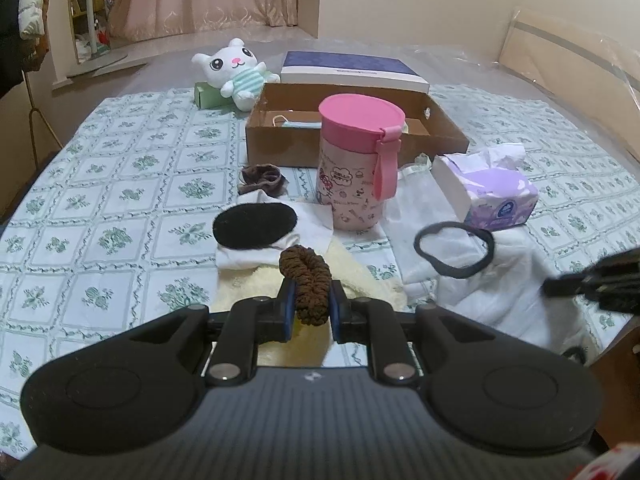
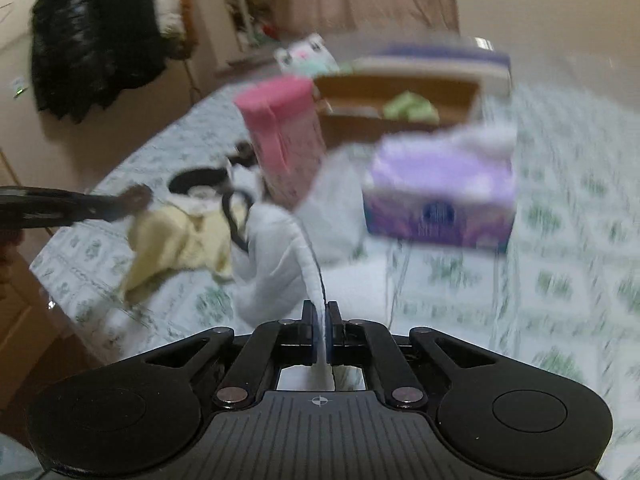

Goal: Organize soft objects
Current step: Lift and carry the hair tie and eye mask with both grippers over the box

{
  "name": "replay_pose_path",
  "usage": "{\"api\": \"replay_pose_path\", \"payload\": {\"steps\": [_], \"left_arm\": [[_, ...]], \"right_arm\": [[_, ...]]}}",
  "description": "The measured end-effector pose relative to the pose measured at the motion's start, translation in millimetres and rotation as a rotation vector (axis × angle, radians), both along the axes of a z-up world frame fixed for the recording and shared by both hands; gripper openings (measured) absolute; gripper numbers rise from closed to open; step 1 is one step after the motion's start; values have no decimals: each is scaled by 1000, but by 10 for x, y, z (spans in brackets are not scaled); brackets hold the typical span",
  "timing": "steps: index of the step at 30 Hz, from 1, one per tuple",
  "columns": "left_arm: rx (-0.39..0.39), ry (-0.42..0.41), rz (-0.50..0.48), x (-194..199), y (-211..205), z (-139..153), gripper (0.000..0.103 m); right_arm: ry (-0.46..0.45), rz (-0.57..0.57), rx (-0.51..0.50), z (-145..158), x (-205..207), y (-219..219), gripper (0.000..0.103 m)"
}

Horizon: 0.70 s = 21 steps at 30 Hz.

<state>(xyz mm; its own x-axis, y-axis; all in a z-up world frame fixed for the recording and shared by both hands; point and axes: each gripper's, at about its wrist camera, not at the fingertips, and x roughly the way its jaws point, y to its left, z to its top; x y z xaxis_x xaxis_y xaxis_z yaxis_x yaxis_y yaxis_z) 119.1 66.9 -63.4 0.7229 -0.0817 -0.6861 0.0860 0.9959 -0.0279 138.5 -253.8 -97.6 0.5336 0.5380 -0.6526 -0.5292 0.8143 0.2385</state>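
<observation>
My left gripper (image 1: 313,296) is shut on a brown ruffled scrunchie (image 1: 306,276), held just above a pale yellow towel (image 1: 256,280). In the blurred right wrist view, my right gripper (image 2: 320,312) is shut on the edge of a white cloth (image 2: 272,256) that trails forward onto the table. A black hair band (image 1: 454,248) lies on that white cloth (image 1: 500,288). A black oval pad (image 1: 254,226) rests on a white sock, with a second brown scrunchie (image 1: 262,178) behind it. The open cardboard box (image 1: 280,140) stands further back.
A pink lidded cup (image 1: 356,160) stands in front of the box, and a purple tissue pack (image 1: 492,196) is to its right. A white plush toy (image 1: 234,70), a green carton (image 1: 208,96) and a blue box lid (image 1: 352,70) sit at the back. The table's edge runs at the near right.
</observation>
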Motion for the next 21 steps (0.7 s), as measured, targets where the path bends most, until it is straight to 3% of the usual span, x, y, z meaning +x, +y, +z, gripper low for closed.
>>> {"api": "replay_pose_path", "payload": {"steps": [9,16,21], "left_arm": [[38,-48,-7,170,79,148,16],[89,-107,-35,570,158,309,16],[90,-144,-49,1014,214,444,16]], "right_arm": [[-178,-7,-15,621,103,-3,4],[-321,1,-17,1051,527,23,4],[-393,13,-16,1183,938,125,4]]}}
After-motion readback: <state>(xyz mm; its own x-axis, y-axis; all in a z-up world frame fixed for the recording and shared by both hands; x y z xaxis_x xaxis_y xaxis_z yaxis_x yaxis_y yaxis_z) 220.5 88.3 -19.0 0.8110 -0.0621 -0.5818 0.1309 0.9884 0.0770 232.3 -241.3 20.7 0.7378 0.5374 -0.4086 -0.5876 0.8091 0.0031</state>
